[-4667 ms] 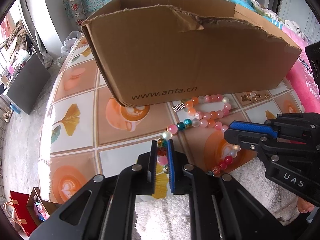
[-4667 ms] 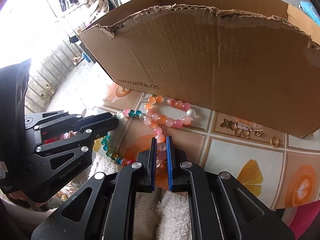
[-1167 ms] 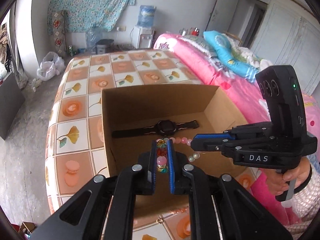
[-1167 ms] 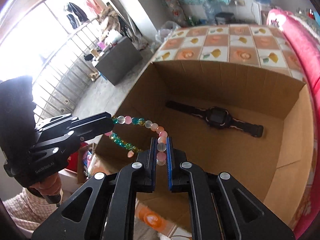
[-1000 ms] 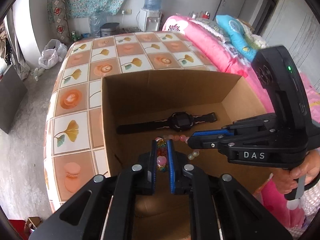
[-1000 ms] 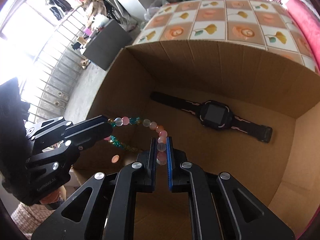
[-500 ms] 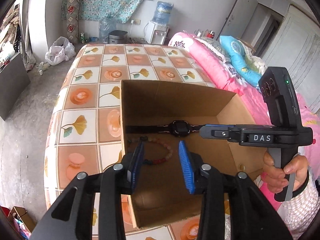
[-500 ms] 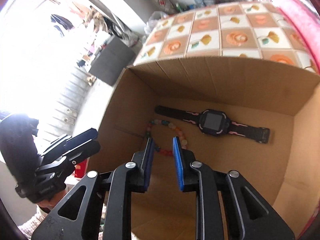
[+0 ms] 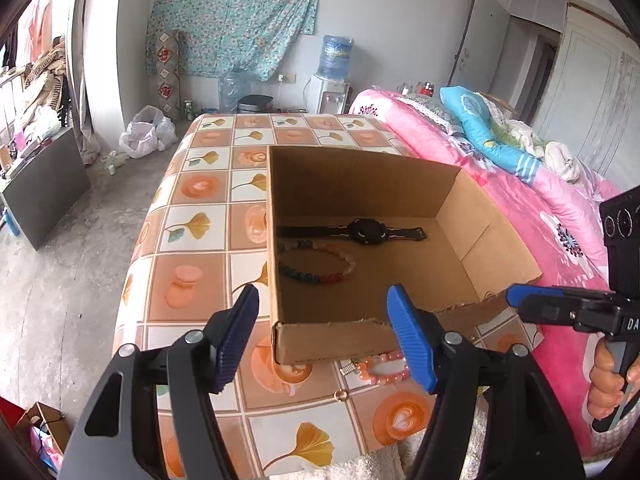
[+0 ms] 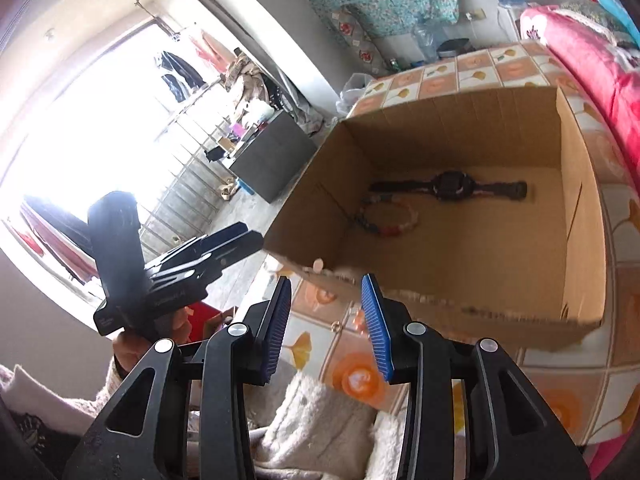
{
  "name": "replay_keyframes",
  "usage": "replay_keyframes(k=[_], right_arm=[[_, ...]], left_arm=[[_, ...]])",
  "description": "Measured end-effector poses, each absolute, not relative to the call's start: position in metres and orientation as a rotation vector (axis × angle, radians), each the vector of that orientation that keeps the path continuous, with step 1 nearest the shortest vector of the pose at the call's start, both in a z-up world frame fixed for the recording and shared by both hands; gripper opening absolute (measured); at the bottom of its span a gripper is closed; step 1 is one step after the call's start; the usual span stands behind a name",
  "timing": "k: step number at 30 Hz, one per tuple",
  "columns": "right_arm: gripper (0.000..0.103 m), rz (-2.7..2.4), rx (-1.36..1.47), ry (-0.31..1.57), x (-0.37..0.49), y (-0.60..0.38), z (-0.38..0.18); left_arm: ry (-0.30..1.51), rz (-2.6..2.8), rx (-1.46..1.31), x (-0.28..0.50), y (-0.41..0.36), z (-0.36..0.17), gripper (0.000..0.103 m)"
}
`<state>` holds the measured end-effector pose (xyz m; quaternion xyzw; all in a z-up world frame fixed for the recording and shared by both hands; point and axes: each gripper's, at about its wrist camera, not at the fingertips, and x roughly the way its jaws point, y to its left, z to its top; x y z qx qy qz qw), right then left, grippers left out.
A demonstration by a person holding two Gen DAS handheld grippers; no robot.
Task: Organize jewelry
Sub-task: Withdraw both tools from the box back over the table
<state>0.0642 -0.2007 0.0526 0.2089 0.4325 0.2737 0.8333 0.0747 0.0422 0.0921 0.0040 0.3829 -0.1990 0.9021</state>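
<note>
Beaded bracelet point(image 9: 316, 263) just dropped into the cardboard box point(image 9: 360, 332) beside the watch point(image 9: 366, 232); both jaws opening, empty; pink bracelet point(image 9: 382, 368) next.

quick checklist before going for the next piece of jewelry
1. Multicoloured bead bracelet released into the cardboard box: ok, it lies on the box floor beside the black watch.
2. Left tongs empty: ok, jaws opening with nothing between them.
3. Right tongs empty: ok, jaws opening with nothing between them.
4. Next piece located: ok, a pink bead bracelet lies on the table in front of the box, with a small gold ring near it.
5. Both tongs clear of the box: ok, they sit back from its torn front edge.
6. Other small pieces behind the left tongs: cannot tell.
</note>
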Motion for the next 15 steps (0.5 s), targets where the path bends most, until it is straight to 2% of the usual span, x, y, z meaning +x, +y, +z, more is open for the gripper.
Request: replay_keyframes(k=[9,12,15], right_arm=[[0.038,0.374,0.442,1.050,0.055,-0.217,0.002],[0.042,0.333,0.451,1.047,0.060,-0.226,0.002],[0.042,0.312,0.448,1.026,0.063,-0.232,0.008]], left_arm=[[0.866,-0.343,0.058,0.064,0.035,0.060,0.073],[0.891,-0.322,0.080,0.063,0.029,0.053,0.073],[0.906,-0.305,0.088,0.064,0.024,0.047,0.073]])
